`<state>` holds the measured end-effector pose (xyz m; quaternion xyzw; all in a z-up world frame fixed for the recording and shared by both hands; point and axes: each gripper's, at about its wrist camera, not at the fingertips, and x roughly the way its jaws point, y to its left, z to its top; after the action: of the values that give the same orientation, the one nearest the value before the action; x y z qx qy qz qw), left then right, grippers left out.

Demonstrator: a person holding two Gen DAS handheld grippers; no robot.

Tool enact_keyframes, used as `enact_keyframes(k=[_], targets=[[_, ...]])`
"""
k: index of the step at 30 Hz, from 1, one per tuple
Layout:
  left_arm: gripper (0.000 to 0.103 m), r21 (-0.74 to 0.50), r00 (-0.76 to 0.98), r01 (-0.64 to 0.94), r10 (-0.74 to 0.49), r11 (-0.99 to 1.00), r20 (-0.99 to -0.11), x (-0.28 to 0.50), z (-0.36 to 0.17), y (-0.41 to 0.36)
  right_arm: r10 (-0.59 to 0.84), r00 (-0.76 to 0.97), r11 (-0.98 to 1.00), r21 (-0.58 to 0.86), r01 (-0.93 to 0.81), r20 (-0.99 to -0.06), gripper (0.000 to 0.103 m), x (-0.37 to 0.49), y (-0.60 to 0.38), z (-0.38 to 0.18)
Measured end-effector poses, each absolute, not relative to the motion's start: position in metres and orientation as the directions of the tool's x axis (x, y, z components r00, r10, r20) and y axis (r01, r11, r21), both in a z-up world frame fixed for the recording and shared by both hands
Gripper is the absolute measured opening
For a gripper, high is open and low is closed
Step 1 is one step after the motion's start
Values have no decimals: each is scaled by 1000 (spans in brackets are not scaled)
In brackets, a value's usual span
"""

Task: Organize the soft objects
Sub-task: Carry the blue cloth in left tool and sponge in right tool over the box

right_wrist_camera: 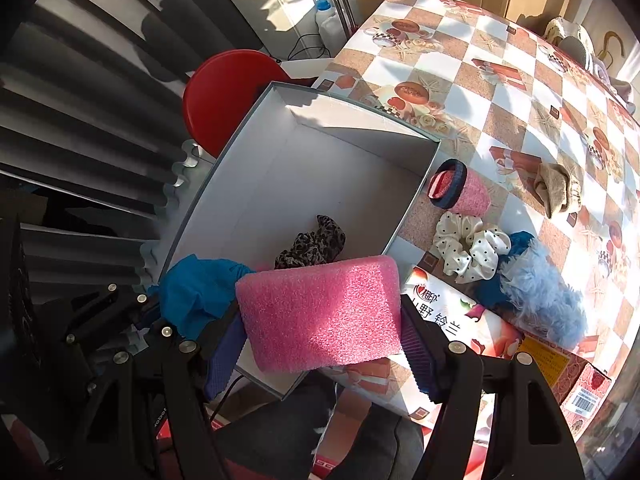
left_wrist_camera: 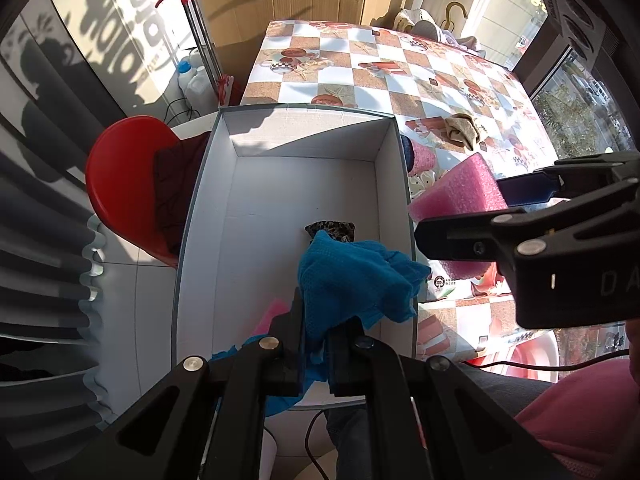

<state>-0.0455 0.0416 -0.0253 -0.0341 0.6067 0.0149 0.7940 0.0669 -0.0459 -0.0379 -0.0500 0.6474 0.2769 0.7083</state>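
My left gripper (left_wrist_camera: 316, 344) is shut on a blue knit cloth (left_wrist_camera: 356, 280), held over the near end of a white open box (left_wrist_camera: 280, 184). A leopard scrunchie (left_wrist_camera: 332, 229) lies on the box floor, and a bit of pink (left_wrist_camera: 272, 316) shows beside my left finger. My right gripper (right_wrist_camera: 320, 344) is shut on a pink foam block (right_wrist_camera: 320, 316), held above the box's near right corner (right_wrist_camera: 416, 196). In the left wrist view that foam block (left_wrist_camera: 456, 192) hangs just right of the box wall. The blue cloth (right_wrist_camera: 196, 292) shows left of the foam.
On the checkered tablecloth (right_wrist_camera: 500, 92) lie a pink roll with a dark band (right_wrist_camera: 460, 190), a white dotted scrunchie (right_wrist_camera: 468, 248), a fluffy blue piece (right_wrist_camera: 544, 296), a beige cloth (right_wrist_camera: 556, 188) and a printed tissue pack (right_wrist_camera: 480, 332). A red chair (left_wrist_camera: 120, 184) stands left of the box.
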Motion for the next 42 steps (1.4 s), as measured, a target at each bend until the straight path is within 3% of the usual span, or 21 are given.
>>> enact_keyframes(k=[26,42], targets=[[8,-38,260,-71,-18,997,-965,-45,-29,48,329,8,840,289,-459,-944,73,68,-46,-39],[8,-63,218,-187,-21,980,-976,-39,-44,78,324,8,843,285,-456,-946,73,71,-44,-42]])
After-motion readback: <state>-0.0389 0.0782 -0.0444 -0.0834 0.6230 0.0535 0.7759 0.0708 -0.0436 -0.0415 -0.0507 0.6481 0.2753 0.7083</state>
